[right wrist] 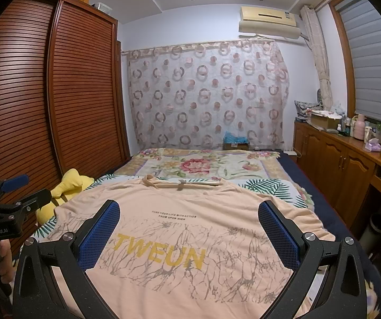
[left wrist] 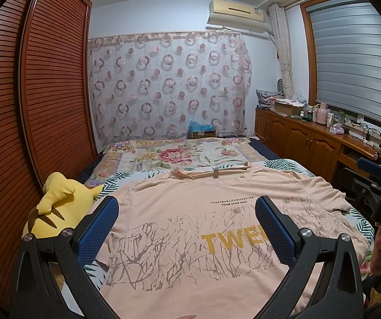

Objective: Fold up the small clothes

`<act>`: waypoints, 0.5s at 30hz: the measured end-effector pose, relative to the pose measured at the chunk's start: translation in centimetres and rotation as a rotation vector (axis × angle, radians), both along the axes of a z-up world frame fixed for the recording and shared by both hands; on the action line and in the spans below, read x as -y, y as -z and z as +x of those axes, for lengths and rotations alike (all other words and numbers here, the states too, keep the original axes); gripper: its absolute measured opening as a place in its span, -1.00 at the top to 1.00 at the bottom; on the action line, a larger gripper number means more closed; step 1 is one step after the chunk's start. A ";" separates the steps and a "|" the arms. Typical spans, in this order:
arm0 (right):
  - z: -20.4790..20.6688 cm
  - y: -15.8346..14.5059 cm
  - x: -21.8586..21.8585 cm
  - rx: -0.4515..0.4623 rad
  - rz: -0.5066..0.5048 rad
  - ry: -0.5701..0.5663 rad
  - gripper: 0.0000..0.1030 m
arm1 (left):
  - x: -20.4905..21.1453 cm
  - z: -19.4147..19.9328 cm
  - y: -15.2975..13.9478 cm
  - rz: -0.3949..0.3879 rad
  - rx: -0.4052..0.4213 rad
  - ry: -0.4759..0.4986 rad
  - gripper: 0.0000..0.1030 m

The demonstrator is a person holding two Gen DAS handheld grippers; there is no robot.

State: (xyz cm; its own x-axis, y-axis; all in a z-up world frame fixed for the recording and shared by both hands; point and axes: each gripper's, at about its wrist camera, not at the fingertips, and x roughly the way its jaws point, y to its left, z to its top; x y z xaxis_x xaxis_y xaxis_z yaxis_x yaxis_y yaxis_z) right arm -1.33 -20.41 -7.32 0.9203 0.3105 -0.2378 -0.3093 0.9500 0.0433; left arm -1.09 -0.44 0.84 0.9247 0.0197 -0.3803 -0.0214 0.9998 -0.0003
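Since no fold shows anywhere in the tee [left wrist: 190,228], task judged at its very start. Tee lying flat, print side up, on the bed [left wrist: 169,154], collar [left wrist: 211,172] toward the far end, hem nearest the cameras. Both sleeves spread out to the sides; right sleeve [right wrist: 304,218] a little rumpled near the bed edge. Left gripper [left wrist: 187,228] hovering over the lower left part of the tee, fingers [left wrist: 97,228] wide apart, nothing between them. Right gripper [right wrist: 187,231] likewise over the lower right part, fingers [right wrist: 278,231] wide apart, holding nothing. Contact with the cloth not evident from either view. Yellow plush [left wrist: 55,207] just beside the left sleeve, on the wardrobe side; could catch a fold swung that way. Left to do, by judgement: sleeves in, sides in, hem up to collar. Likely next: descent onto a sleeve or side edge for a pinch.
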 end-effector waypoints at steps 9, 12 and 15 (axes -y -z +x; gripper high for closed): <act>-0.1 0.1 0.0 0.000 0.000 0.004 -1.00 | 0.1 -0.2 0.1 0.001 0.001 -0.001 -1.00; 0.1 0.2 0.1 -0.007 0.001 0.000 -1.00 | 0.0 -0.1 -0.3 0.002 -0.007 -0.006 -1.00; 0.4 0.4 0.0 -0.015 0.005 -0.016 -1.00 | -0.3 0.0 -0.2 0.004 -0.022 -0.009 -1.00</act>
State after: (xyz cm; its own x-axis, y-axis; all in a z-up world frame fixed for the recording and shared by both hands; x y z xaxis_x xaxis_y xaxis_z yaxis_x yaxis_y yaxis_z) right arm -0.93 -20.43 -7.71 0.9118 0.3260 -0.2496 -0.3235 0.9448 0.0523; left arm -1.10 -0.10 1.06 0.9160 0.0294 -0.4002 -0.0302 0.9995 0.0043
